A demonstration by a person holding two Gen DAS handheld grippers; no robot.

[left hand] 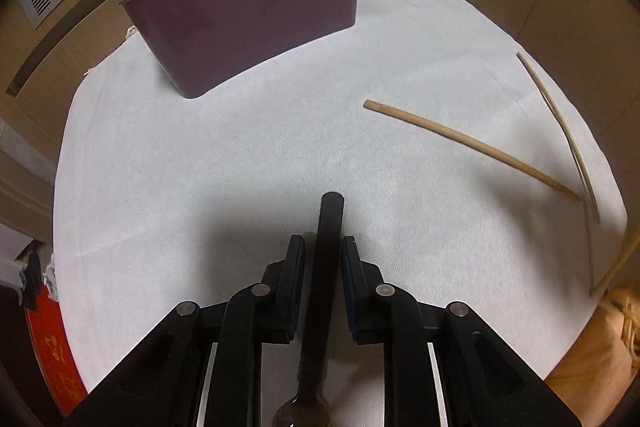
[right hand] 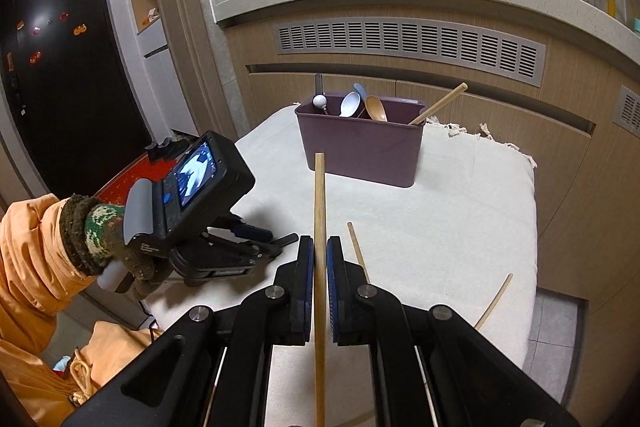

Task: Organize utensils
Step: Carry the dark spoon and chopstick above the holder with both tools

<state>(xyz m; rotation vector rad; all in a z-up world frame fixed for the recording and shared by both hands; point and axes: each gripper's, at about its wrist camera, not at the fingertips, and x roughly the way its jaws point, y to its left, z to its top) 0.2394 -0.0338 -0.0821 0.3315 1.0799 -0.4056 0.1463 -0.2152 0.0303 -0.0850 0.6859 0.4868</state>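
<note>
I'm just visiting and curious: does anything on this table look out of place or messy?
Yes. Loose chopsticks lie scattered at odd angles on the white cloth, apart from the purple bin that holds the spoons. One chopstick leans crookedly out of the bin. Nothing looks spilled or broken.

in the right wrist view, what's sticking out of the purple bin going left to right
white ball-ended utensil → pale blue spoon → wooden spoon → chopstick leaning out at the right end of the bin
</note>
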